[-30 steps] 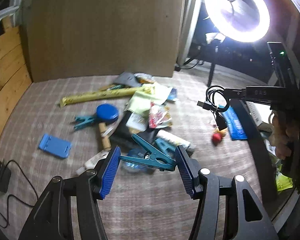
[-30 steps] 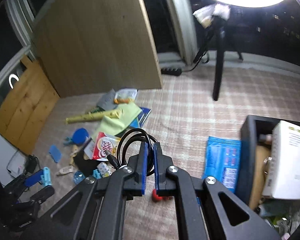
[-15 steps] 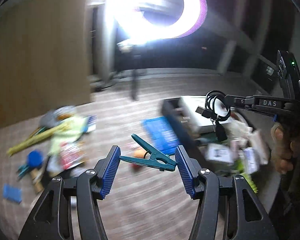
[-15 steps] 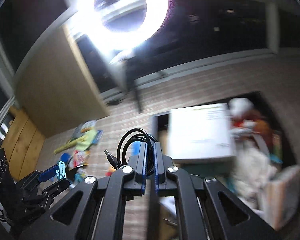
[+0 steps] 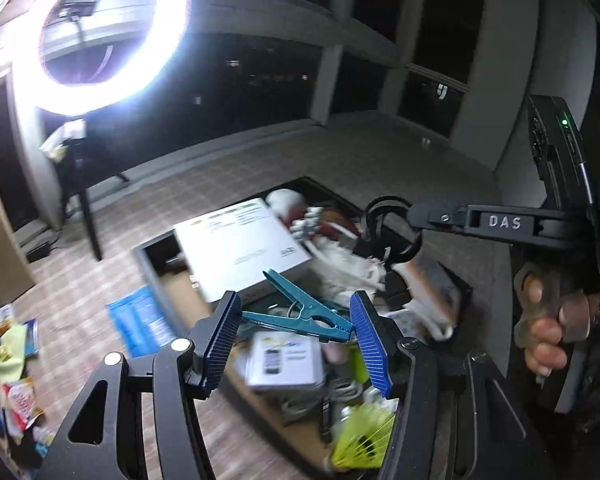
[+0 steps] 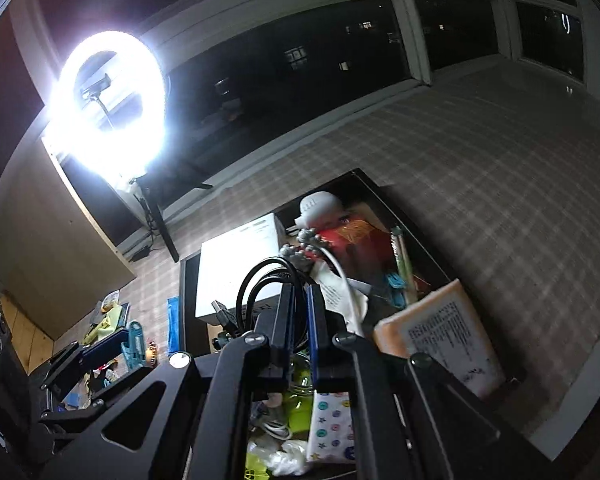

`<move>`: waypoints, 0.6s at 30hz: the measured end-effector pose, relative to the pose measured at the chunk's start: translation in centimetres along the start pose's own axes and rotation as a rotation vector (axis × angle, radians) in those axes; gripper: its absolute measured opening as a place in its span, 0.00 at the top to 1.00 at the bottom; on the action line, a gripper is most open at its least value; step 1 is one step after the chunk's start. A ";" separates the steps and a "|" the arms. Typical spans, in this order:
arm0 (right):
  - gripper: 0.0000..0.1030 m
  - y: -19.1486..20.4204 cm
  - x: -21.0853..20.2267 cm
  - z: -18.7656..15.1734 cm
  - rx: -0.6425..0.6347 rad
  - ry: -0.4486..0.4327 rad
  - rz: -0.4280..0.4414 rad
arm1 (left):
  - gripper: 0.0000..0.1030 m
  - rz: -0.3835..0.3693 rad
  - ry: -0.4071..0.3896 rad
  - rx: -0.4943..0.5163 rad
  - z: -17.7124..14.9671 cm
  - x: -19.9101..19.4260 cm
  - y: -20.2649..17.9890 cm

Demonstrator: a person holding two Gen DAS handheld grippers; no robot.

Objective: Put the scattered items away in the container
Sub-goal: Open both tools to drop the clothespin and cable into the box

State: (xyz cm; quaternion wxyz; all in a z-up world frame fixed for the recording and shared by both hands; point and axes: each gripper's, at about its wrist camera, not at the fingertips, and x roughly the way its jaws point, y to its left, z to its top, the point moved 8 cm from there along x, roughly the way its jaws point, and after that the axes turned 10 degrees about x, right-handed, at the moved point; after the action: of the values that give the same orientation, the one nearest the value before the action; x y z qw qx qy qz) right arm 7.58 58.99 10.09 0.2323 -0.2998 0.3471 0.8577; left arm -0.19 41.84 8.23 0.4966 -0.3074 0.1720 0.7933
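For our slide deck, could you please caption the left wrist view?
Left tongs holding a teal clip above the cluttered box, ready to drop it in.

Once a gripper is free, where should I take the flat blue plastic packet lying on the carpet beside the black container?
Probably its free long edge, from the open carpet side. The flat blue plastic packet lies flat on the checked carpet, its other edge close along the black container's wall, so slide one finger under and pinch.
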 end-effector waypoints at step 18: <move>0.59 2.0 0.1 0.1 -0.004 -0.043 0.058 | 0.26 0.055 0.011 -0.041 -0.9 -1.0 1.9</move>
State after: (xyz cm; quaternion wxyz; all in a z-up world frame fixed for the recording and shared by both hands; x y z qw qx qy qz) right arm 6.24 57.82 10.96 0.2142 -0.2715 0.3490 0.8710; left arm -1.28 39.77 8.18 0.4671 -0.3168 0.1669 0.8084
